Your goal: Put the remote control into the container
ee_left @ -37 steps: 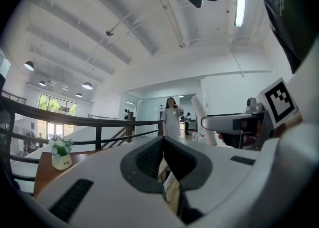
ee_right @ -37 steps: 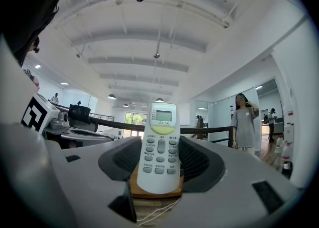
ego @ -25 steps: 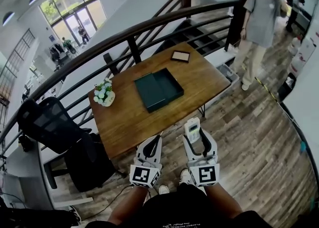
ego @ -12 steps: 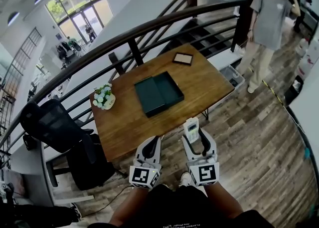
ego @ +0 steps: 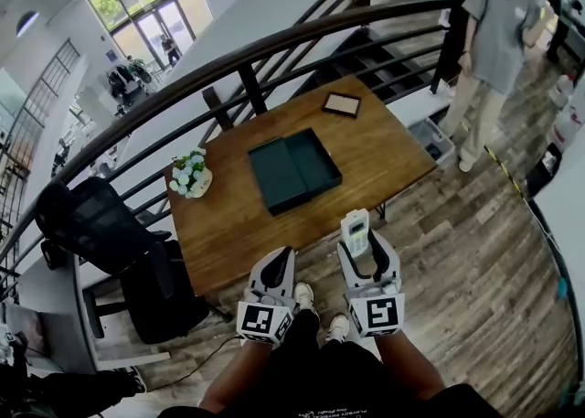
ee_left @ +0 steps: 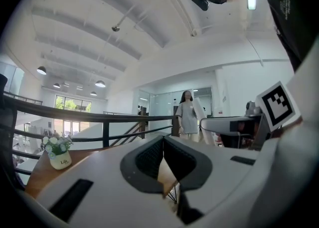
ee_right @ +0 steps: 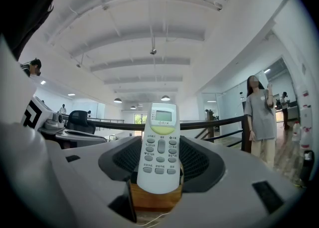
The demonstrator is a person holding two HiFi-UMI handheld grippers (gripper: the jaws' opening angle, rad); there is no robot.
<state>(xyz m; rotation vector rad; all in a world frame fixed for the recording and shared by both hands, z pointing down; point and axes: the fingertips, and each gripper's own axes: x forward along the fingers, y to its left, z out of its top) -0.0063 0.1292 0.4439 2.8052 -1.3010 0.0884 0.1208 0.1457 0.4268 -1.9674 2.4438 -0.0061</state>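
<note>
The right gripper (ego: 366, 255) is clamped on the remote control (ego: 354, 232), which stands upright between its jaws. In the right gripper view the white remote shows its small screen at 12 o'clock, a pale green band under it and rows of grey buttons below, with the dark jaw pads pressing it from 9 and 3 o'clock. The left gripper (ego: 277, 266) hangs just beside it at 9 o'clock; its jaws are brought together, the pads meeting at their tips, with nothing held between them. In the head view both grippers hover over the wooden floor (ego: 457, 251) just off the near edge of the wooden table (ego: 384, 151), so the remote is in the air and well apart from the container (ego: 294, 169). That dark green container lies near the middle of the tabletop, at about 11 o'clock from the right gripper. Its right half looks like a shallow open tray and its left half like a flat panel. A white pot of flowers (ego: 189, 172) sits toward the table's 9 o'clock edge, and a small dark-framed tray (ego: 341, 104) lies near its far corner at 1 o'clock. A dark railing (ego: 274, 46) curves behind the table, a black office chair (ego: 87, 224) stands at 9 o'clock, and a person (ego: 498, 32) in a grey top stands at 2 o'clock.
</note>
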